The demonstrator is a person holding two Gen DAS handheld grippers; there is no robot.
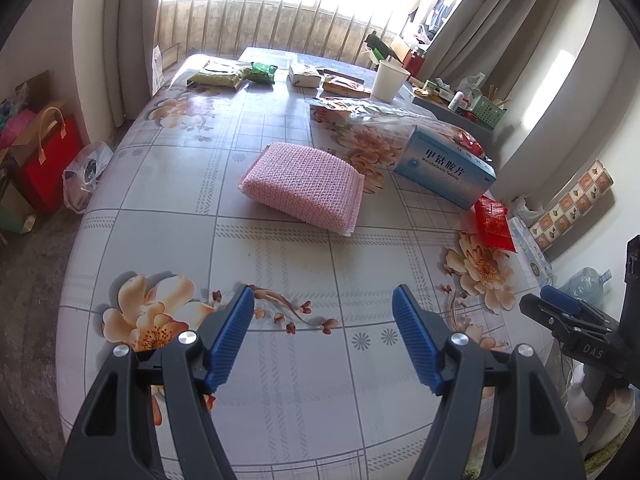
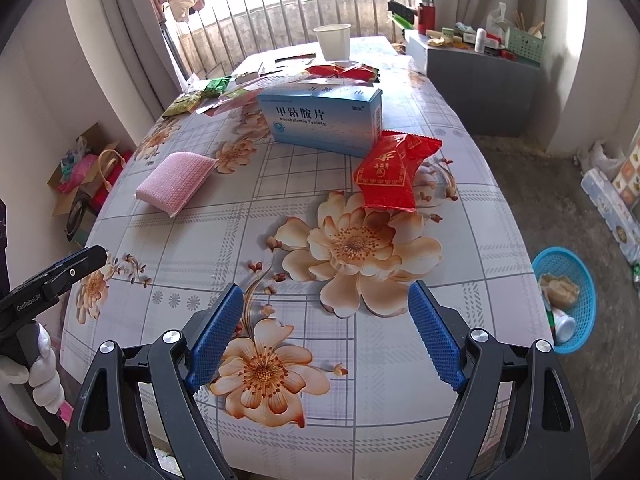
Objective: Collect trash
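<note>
On the flowered tablecloth (image 1: 280,400) (image 2: 400,380) lie a pink scouring pad (image 1: 304,184) (image 2: 174,182), a blue medicine box (image 1: 444,168) (image 2: 320,118) and a red snack wrapper (image 1: 494,224) (image 2: 394,172). More wrappers (image 1: 224,74) (image 2: 188,102) and a white paper cup (image 1: 389,80) (image 2: 332,41) sit at the far end. My left gripper (image 1: 323,300) hovers open over the near table, well short of the pad. Open too, my right gripper (image 2: 326,296) hangs above a printed flower, short of the red wrapper. Neither holds anything.
A blue mesh basket (image 2: 580,308) with some rubbish stands on the floor right of the table. Bags (image 1: 44,160) crowd the floor on the left. A grey cabinet (image 2: 480,92) with clutter stands at the far right. A gloved hand (image 2: 40,376) grips the left tool.
</note>
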